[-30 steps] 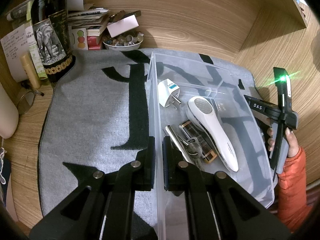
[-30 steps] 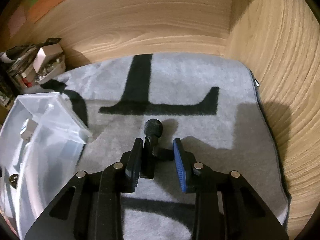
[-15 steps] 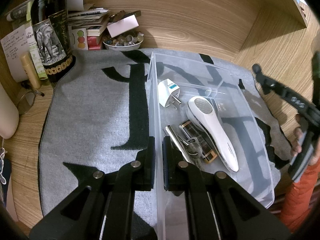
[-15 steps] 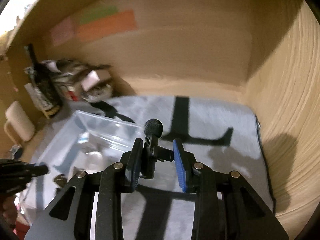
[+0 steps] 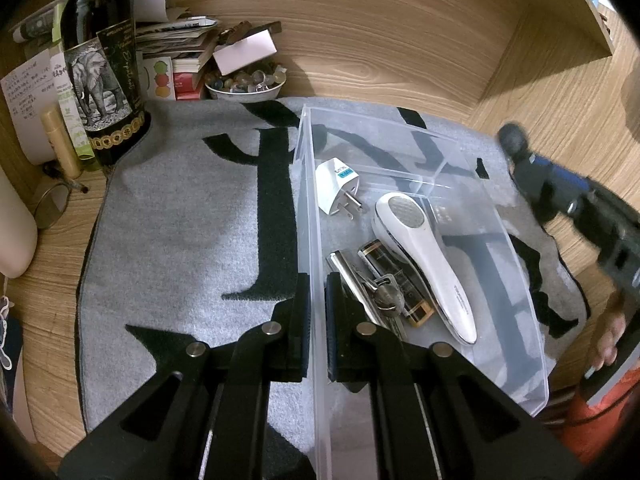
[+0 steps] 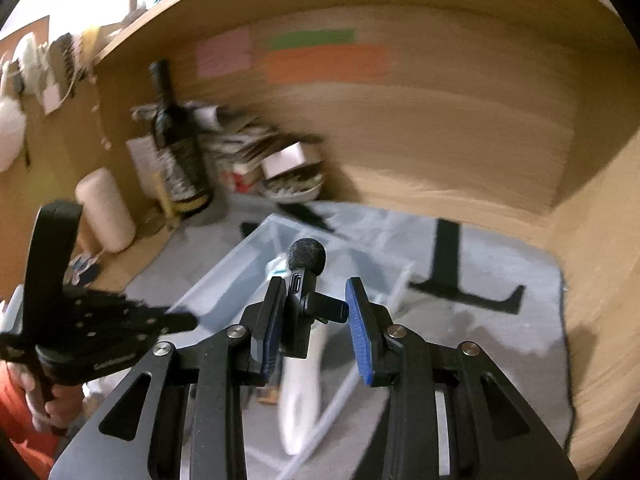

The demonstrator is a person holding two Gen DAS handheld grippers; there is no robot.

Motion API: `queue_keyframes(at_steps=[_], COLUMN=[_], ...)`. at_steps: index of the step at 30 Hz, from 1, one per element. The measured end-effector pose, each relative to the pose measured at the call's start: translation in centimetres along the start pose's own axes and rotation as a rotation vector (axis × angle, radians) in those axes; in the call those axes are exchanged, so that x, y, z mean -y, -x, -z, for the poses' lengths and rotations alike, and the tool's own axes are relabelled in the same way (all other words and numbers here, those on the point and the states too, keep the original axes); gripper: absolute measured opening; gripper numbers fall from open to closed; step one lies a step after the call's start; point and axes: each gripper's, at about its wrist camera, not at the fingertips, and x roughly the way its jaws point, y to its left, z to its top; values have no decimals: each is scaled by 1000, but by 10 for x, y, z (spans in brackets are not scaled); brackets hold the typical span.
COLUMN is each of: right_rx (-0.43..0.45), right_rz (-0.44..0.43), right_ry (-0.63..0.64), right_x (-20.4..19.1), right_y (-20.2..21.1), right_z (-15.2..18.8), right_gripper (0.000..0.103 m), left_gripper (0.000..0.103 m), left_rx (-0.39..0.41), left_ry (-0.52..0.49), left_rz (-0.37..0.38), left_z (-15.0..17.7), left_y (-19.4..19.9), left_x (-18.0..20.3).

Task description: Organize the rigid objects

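A clear plastic bin (image 5: 524,292) lies on the grey mat. It holds a white plug adapter (image 5: 336,190), a white handheld device (image 5: 428,264), keys (image 5: 386,294) and a dark rectangular item (image 5: 396,286). My left gripper (image 5: 317,320) is shut on the bin's left wall. My right gripper (image 6: 316,316) is shut on a small black microphone with a foam head (image 6: 306,264) and holds it in the air above the bin (image 6: 240,276). It also shows blurred at the right of the left wrist view (image 5: 536,176).
A wine bottle (image 5: 104,72), stacked papers and books (image 5: 180,48) and a white bowl of small items (image 5: 246,84) stand at the back left. Wooden walls enclose the back and right. The grey mat (image 5: 180,220) has black markings.
My right gripper has lifted the microphone off the mat and swung it left, over the bin. My left gripper has stayed clamped on the bin wall.
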Motion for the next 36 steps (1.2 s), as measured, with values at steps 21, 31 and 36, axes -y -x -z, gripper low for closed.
queue_keyframes(at_steps=[21, 31, 36], right_rx=[-268, -195, -103], right_rz=[-63, -74, -68], right_ry=[102, 80, 39], right_x=[-25, -24, -17], right_y=[-54, -26, 11], right_z=[34, 29, 23], right_gripper=[28, 53, 61], left_gripper=[6, 16, 42], left_rx=[1, 20, 114], left_ry=[-20, -26, -51], left_rz=[-5, -43, -65], left_z=[1, 7, 10], left_y=[2, 17, 46], left_x=[5, 11, 21])
